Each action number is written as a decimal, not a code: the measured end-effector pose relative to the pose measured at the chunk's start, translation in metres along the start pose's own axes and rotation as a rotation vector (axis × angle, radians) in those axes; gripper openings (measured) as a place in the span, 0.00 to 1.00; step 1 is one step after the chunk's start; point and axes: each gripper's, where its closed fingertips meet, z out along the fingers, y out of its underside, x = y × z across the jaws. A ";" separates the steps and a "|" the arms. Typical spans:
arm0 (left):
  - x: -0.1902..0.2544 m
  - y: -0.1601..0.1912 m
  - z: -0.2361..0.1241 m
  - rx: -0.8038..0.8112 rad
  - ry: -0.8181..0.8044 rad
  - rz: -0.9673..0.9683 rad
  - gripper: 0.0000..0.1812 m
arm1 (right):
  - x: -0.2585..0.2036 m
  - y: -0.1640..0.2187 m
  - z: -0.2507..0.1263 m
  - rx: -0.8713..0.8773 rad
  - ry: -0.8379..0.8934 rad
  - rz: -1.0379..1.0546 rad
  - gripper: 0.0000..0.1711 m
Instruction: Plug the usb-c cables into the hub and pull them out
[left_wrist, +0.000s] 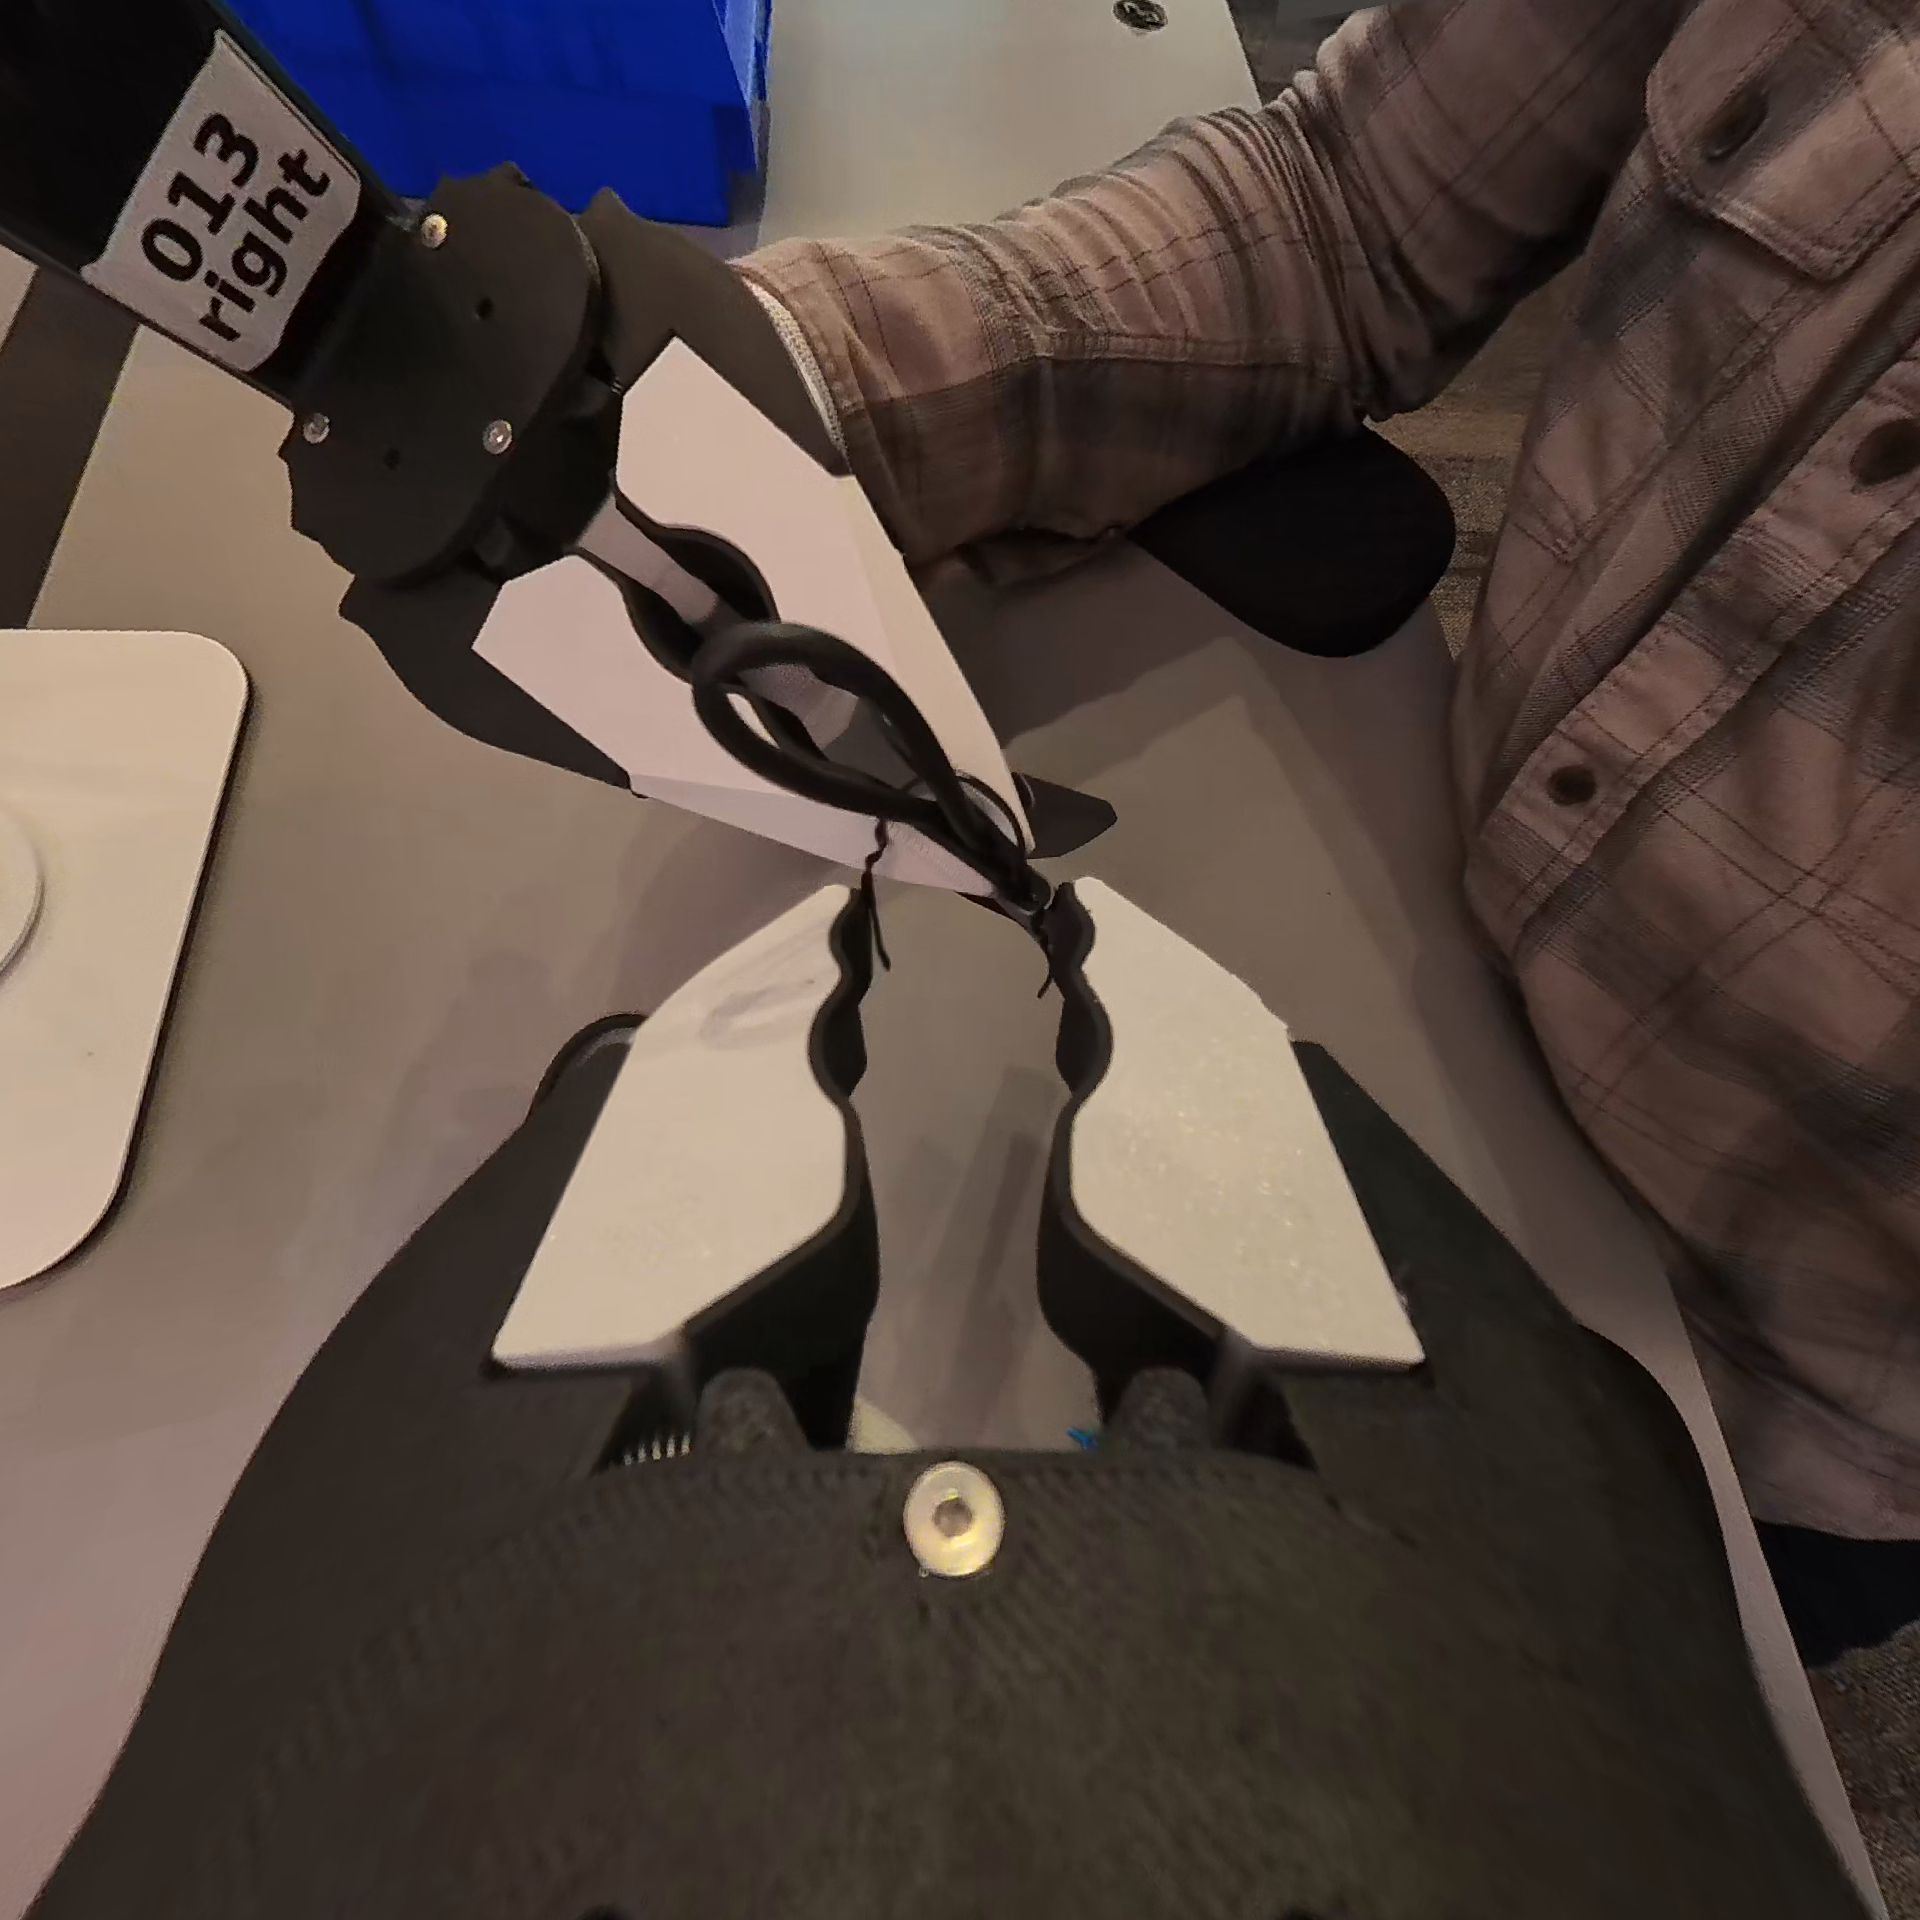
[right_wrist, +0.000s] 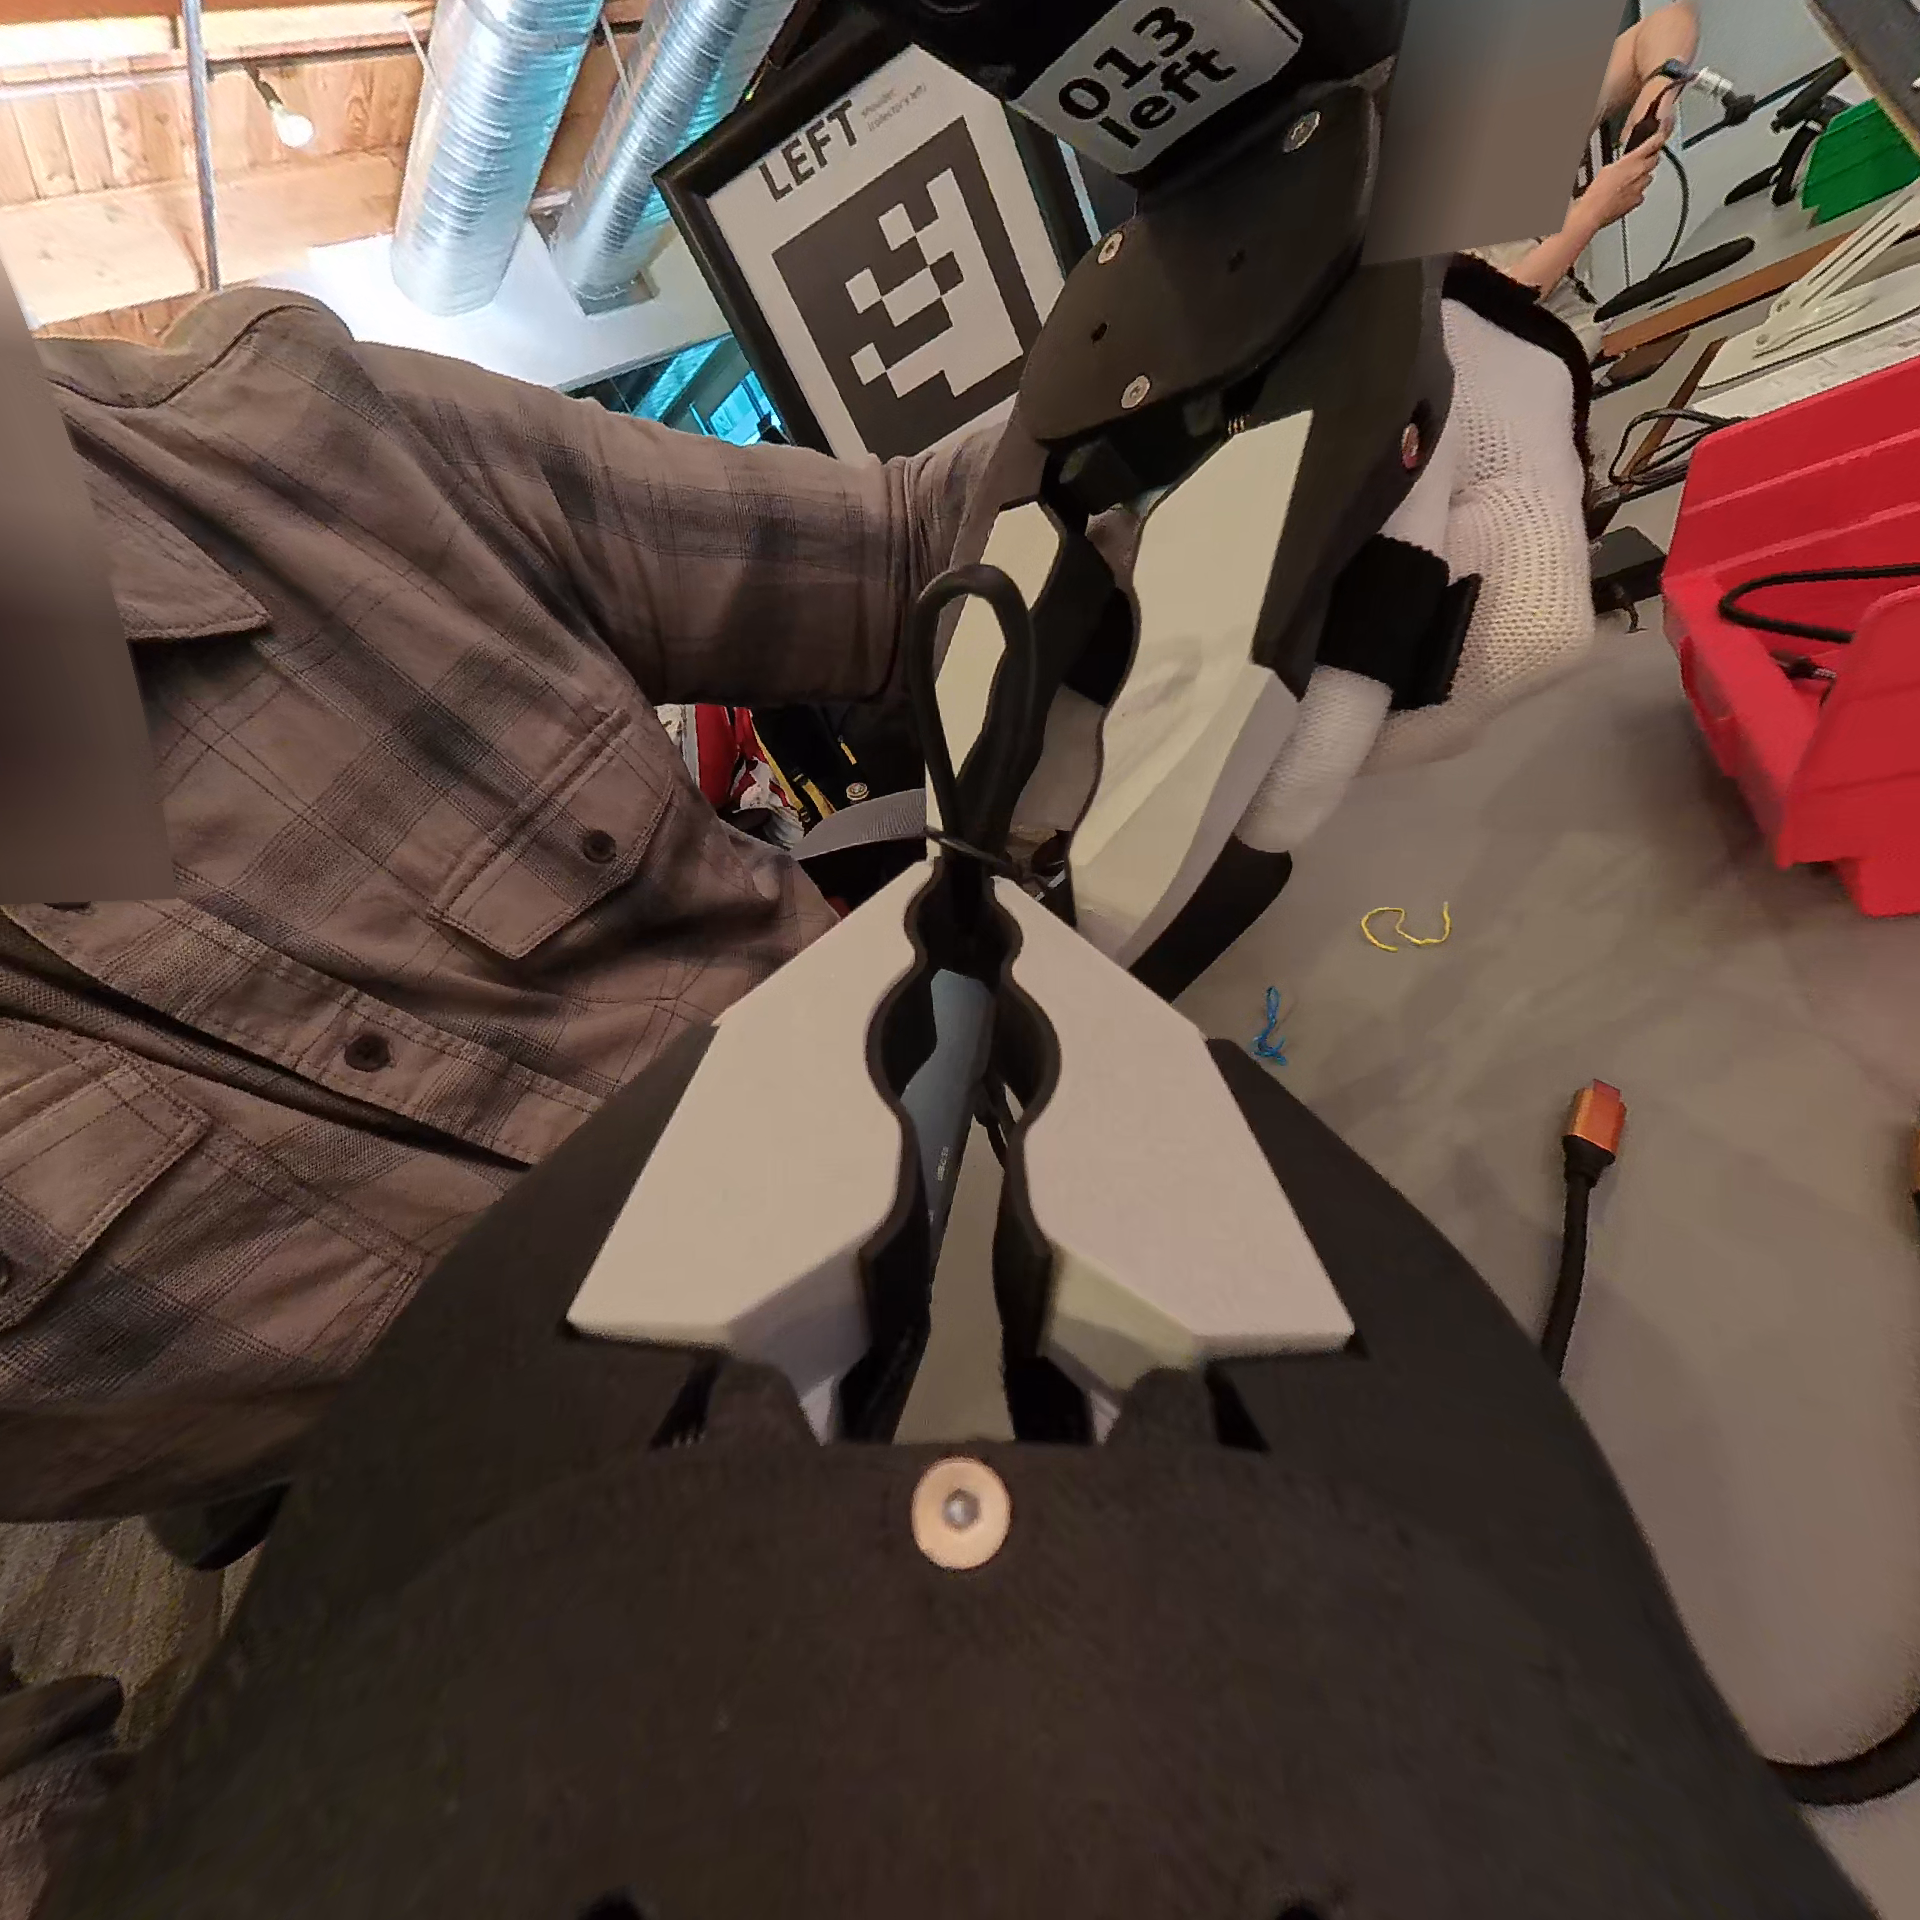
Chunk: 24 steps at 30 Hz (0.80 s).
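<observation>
My right gripper (right_wrist: 961, 883) is shut on the flat grey hub (right_wrist: 951, 1049), held up off the grey table (right_wrist: 1455, 1091). The hub's own black cable (right_wrist: 923, 665) is coiled in a loop, bound with a black tie, and sticks out past the fingertips. In the left wrist view the right gripper (left_wrist: 1023, 852) reaches in from the upper left with the hub (left_wrist: 644, 551) and the cable loop (left_wrist: 717, 707). My left gripper (left_wrist: 966, 914) is open, its tips right under the tied end of the loop. It also shows in the right wrist view (right_wrist: 1060, 862).
A cable with an orange plug (right_wrist: 1595, 1117) lies on the table at the right, beside a red bin (right_wrist: 1808, 675). Yellow thread (right_wrist: 1403, 925) and blue thread (right_wrist: 1273, 1023) lie nearby. A white pad (left_wrist: 94, 935) and a blue bin (left_wrist: 520, 94) are at the left. The person's plaid sleeve (left_wrist: 1143, 343) is close. My two grippers' fingertips are within a few centimetres of each other.
</observation>
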 end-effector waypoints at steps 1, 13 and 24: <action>0.001 0.000 0.000 -0.002 0.007 0.002 0.17 | 0.001 0.000 0.000 0.001 0.001 0.002 0.00; 0.009 -0.003 0.001 0.021 0.065 -0.025 0.12 | -0.004 0.001 0.000 -0.007 -0.019 -0.008 0.00; 0.017 -0.005 0.002 0.105 0.166 -0.105 0.18 | -0.011 0.004 0.003 -0.020 -0.053 -0.024 0.00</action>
